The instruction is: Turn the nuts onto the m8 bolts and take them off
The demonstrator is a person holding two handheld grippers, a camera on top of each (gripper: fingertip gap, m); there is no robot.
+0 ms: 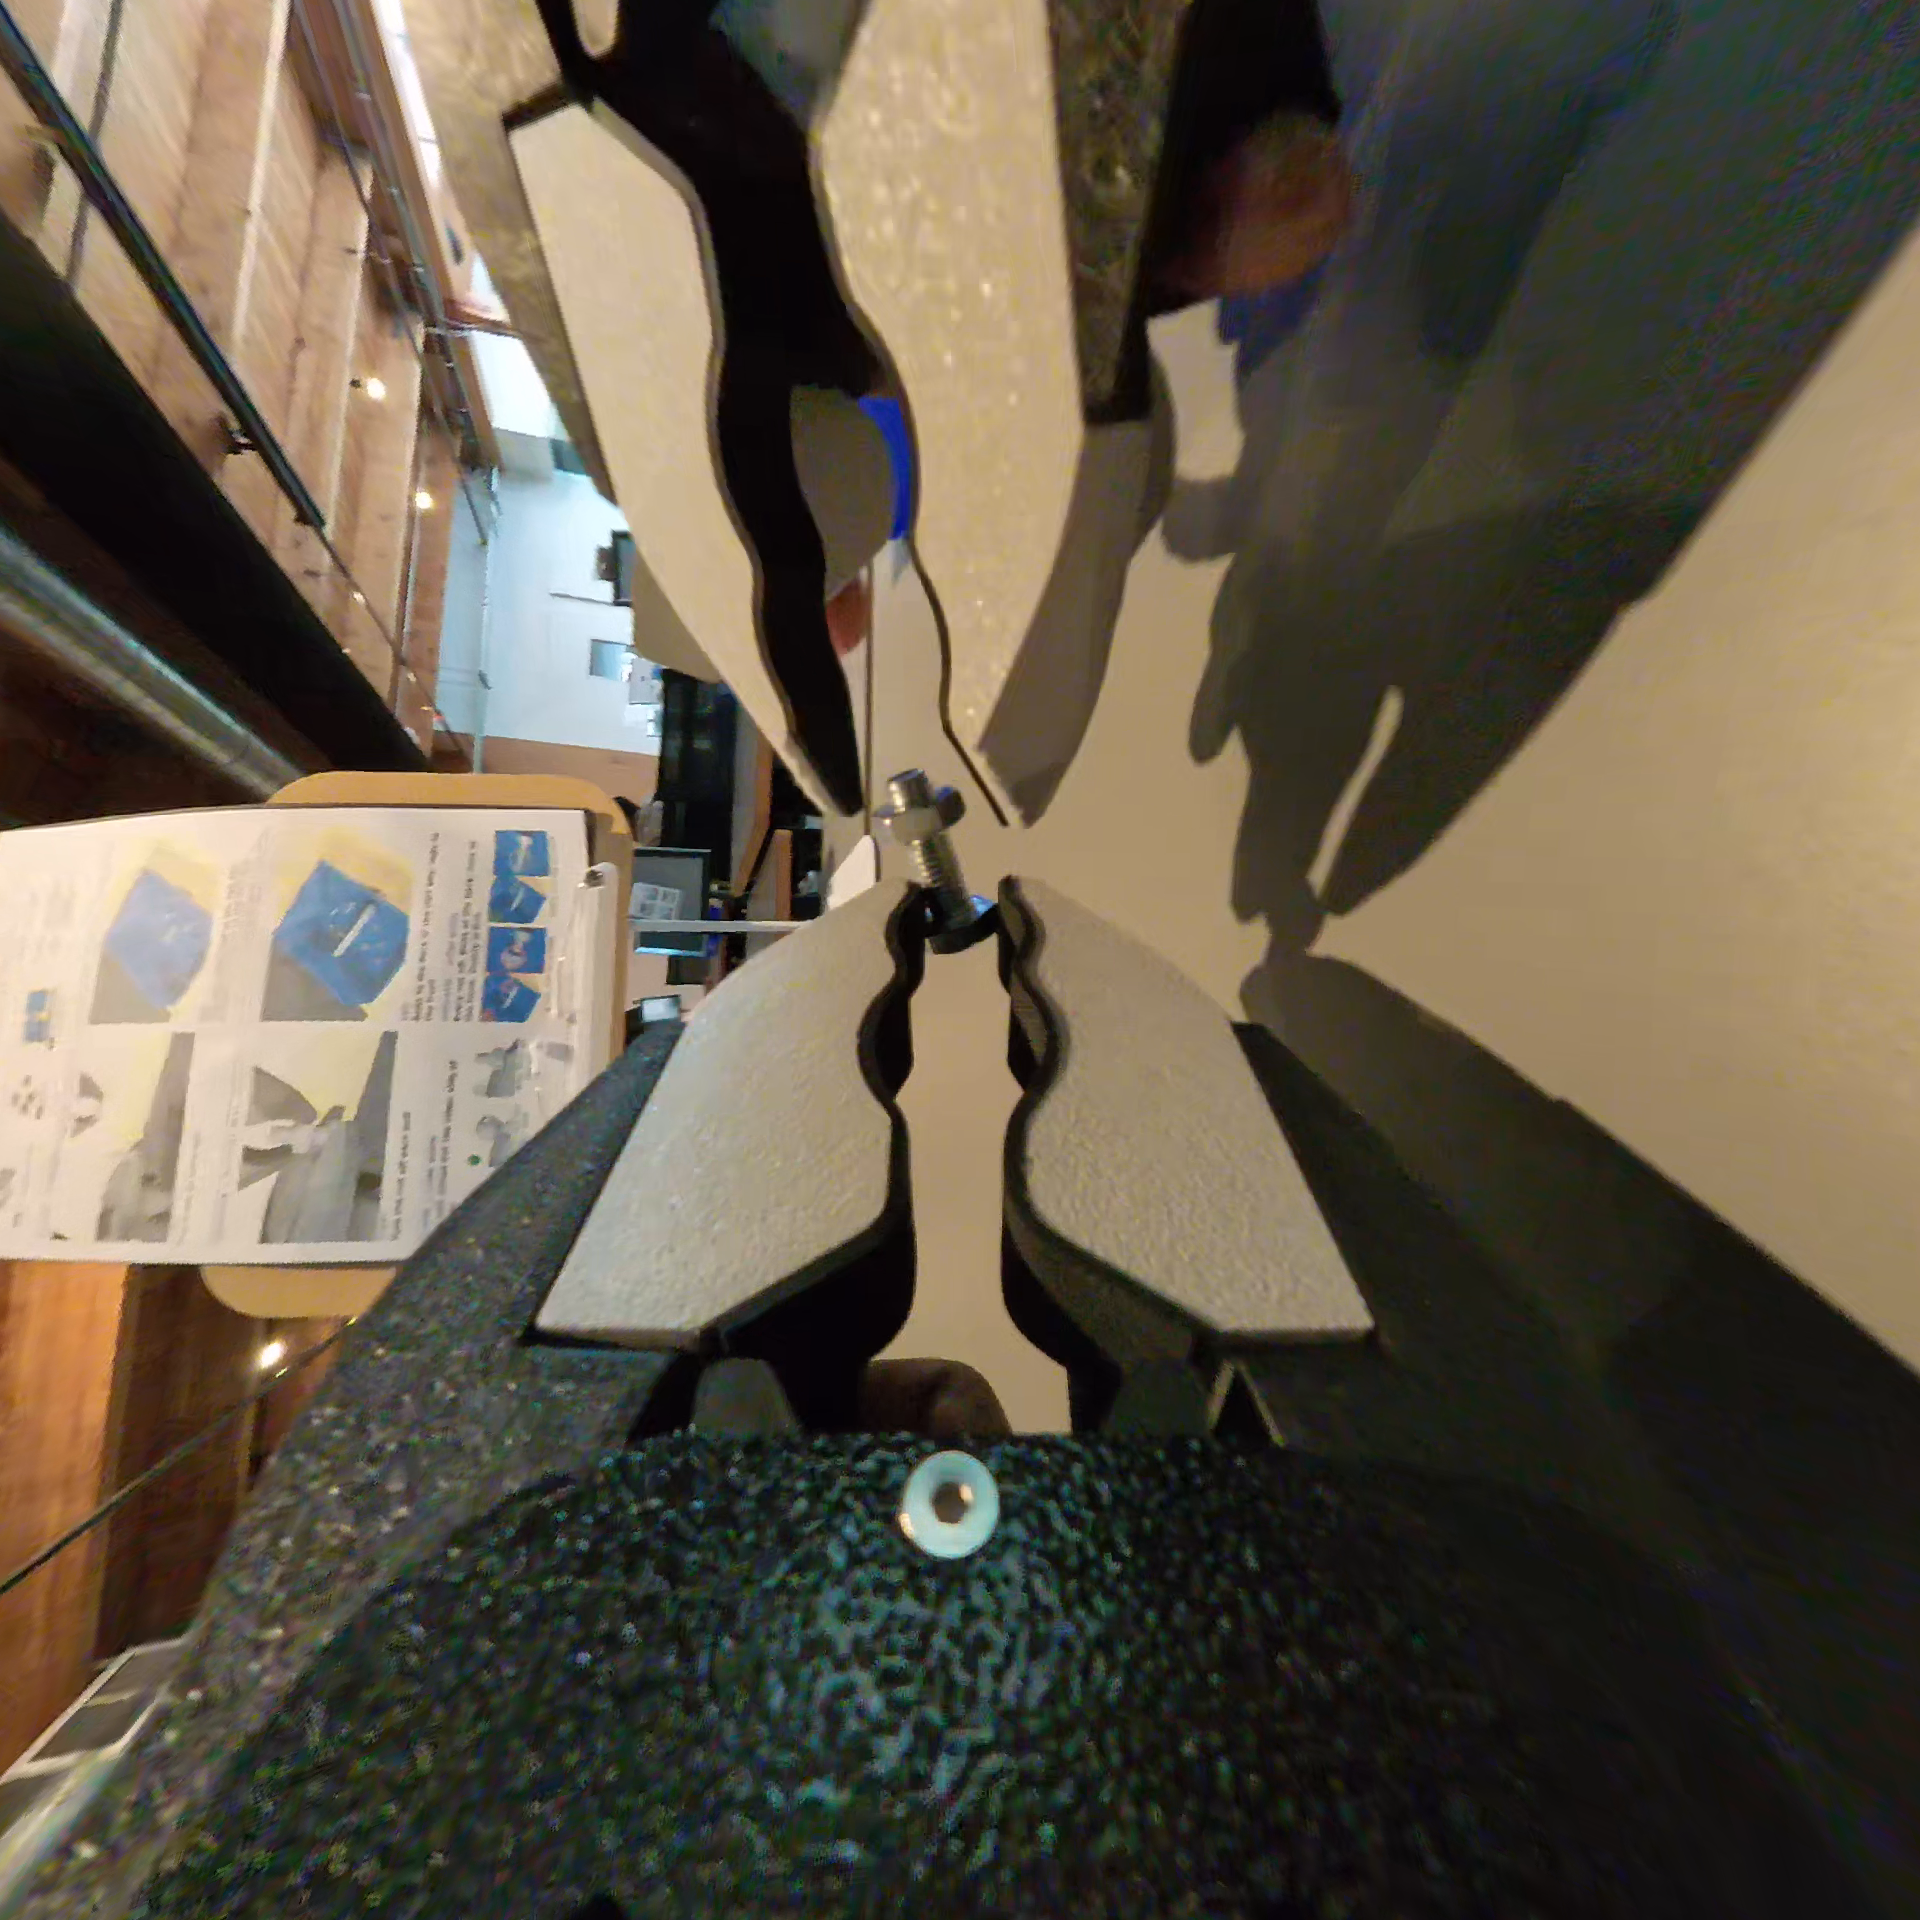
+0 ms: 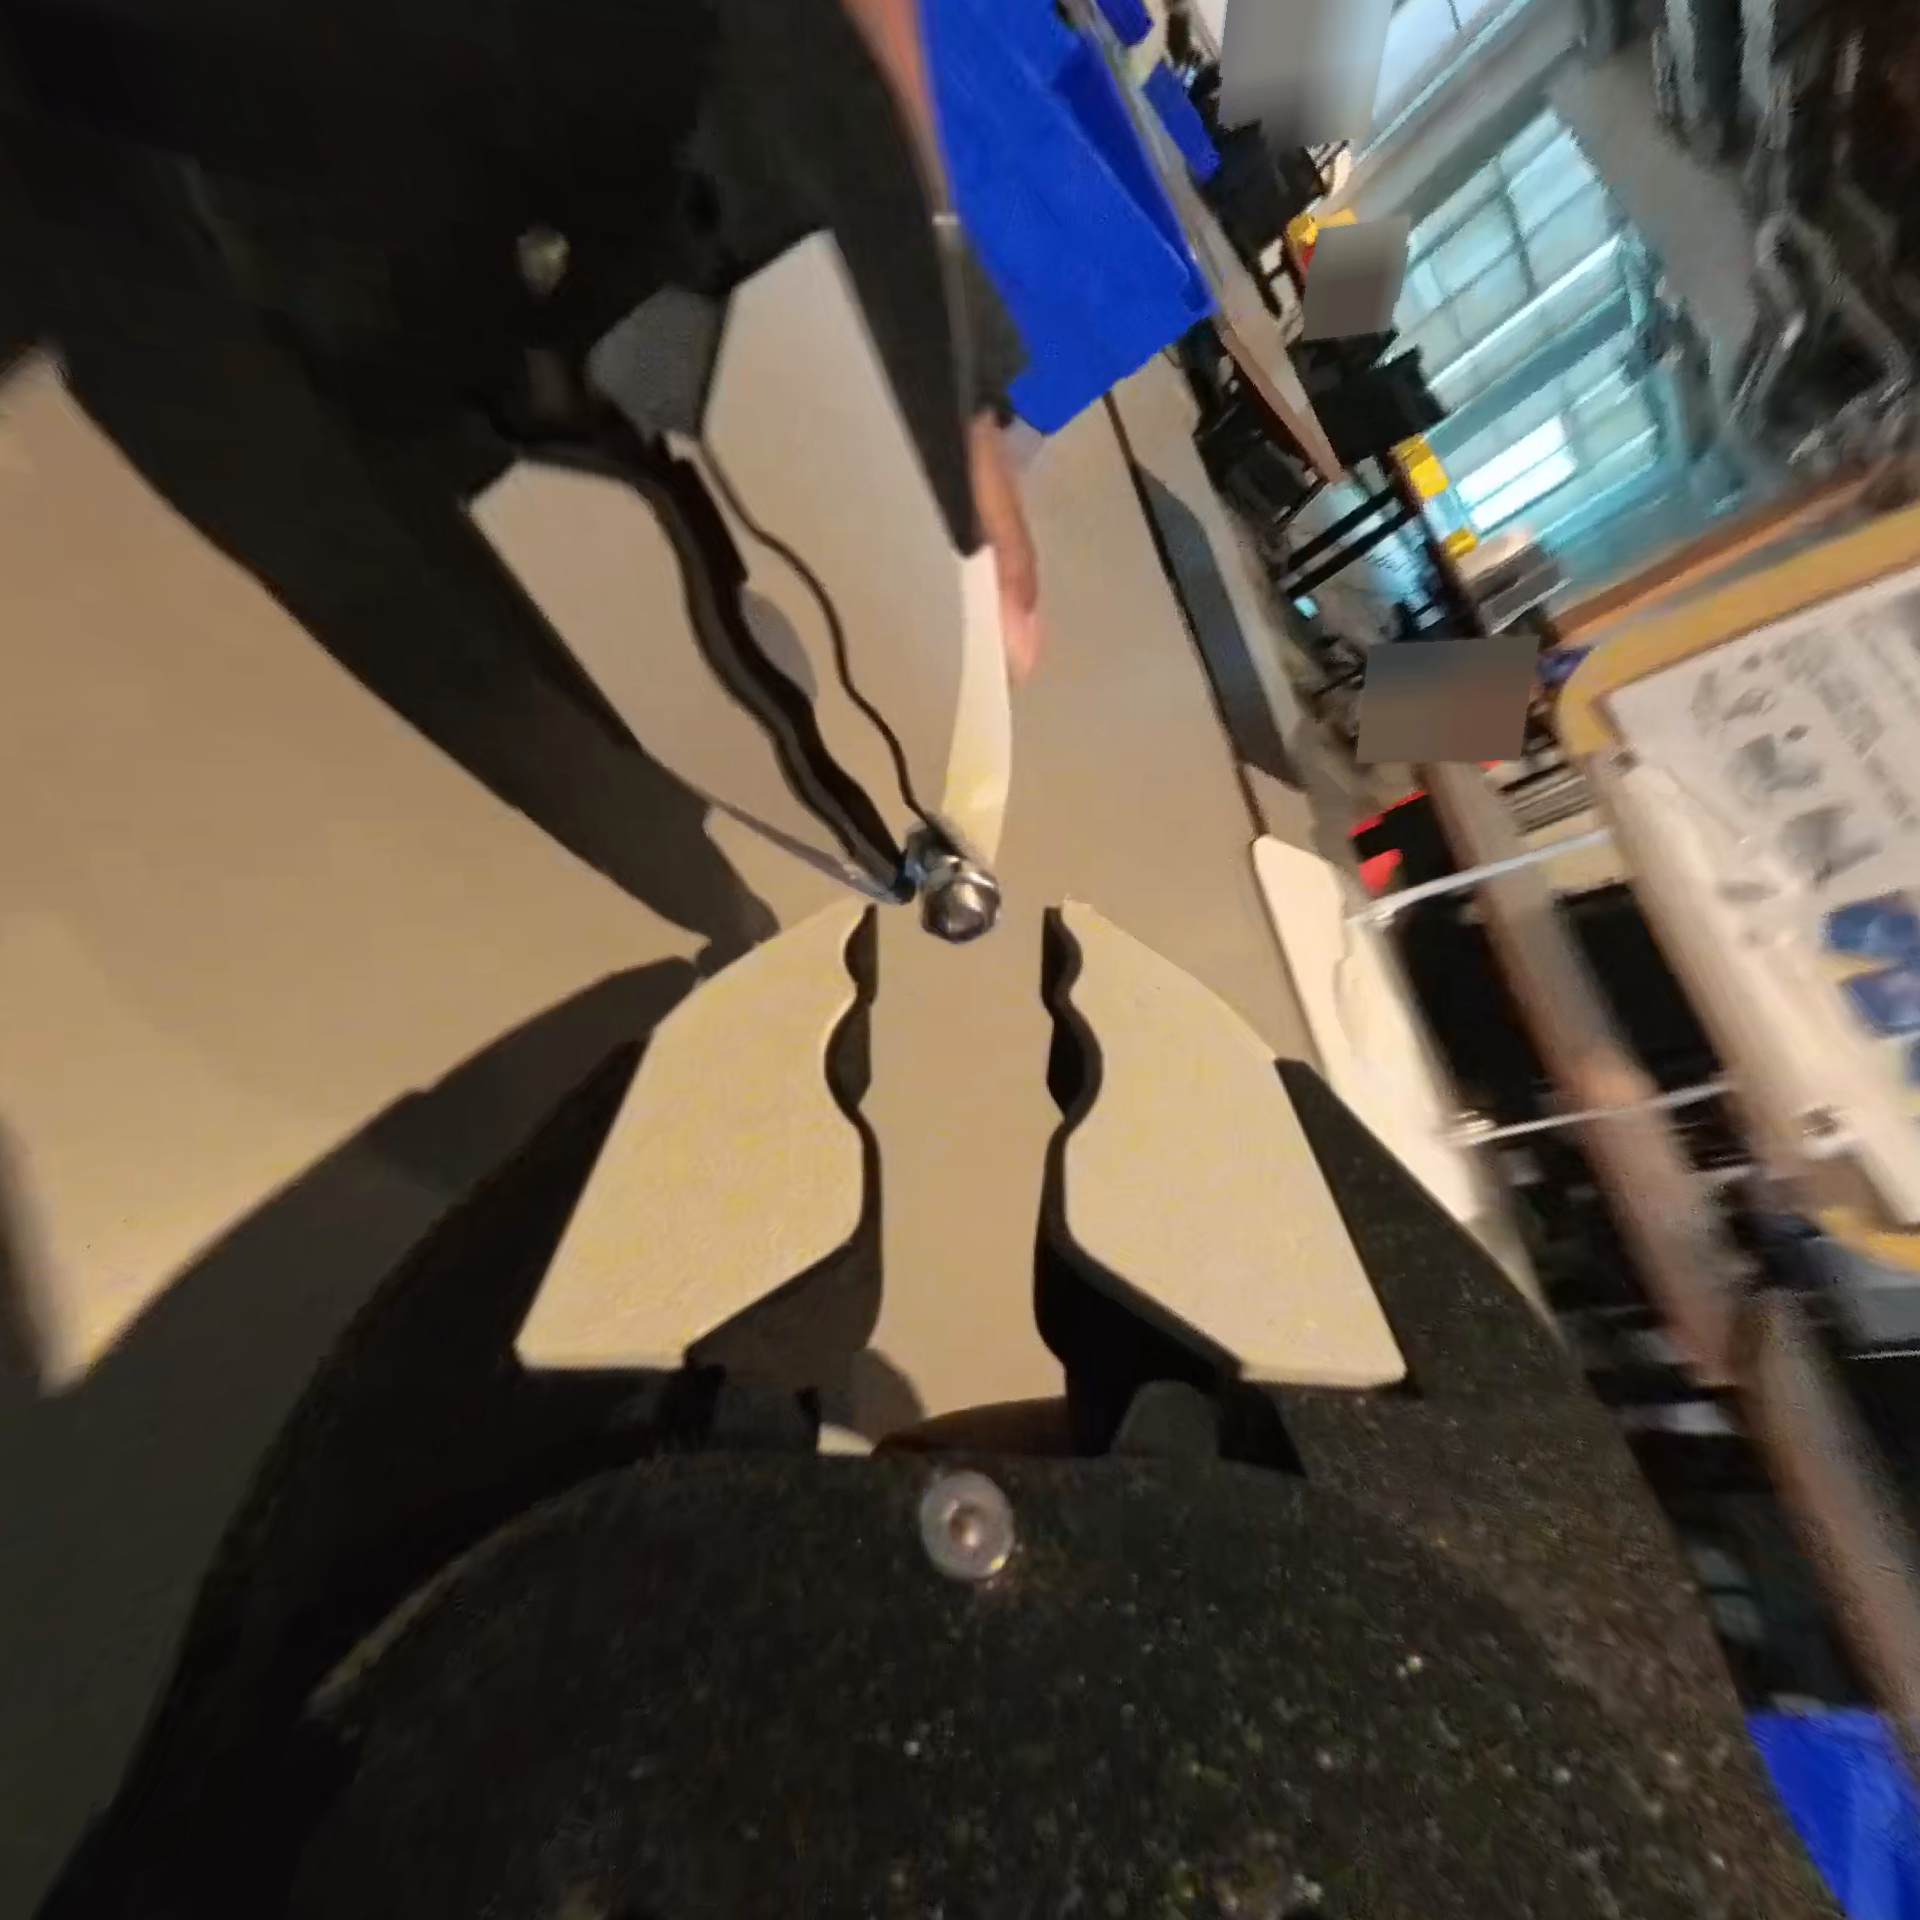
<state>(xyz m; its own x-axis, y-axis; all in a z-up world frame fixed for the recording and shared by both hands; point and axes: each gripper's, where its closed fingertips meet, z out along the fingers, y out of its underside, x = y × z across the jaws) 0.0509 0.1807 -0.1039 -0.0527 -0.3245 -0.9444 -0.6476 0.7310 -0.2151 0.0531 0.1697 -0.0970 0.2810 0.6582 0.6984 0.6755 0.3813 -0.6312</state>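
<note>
Our left gripper (image 1: pixel 954 899) has its jaws nearly closed, pinching the head end of the bolt (image 1: pixel 933 862). The threaded shank sticks out past the tips, in the air above the beige table (image 1: pixel 1558 935). The nut (image 1: pixel 920 816) sits on the thread close to the far end, with a short stub of bolt showing beyond it.

Our right gripper (image 2: pixel 958 920) has its jaws spread, one tip on either side of the bolt's free end. From its own camera we see a clear gap on both sides. From the left wrist view the same fingers come down from above and flank the nut, and there we cannot tell whether either one touches it.

Only the left wrist view shows the thread and the nut side-on. The right wrist view looks almost straight down the bolt, so the nut blurs into the shank.

A blue bin (image 2: pixel 1049 208) stands behind the left gripper, seen only from the right wrist view. Its contents are hidden from us. A printed sheet on a clipboard (image 1: pixel 291 1029) stands at the side, blurred in the right wrist view.
</note>
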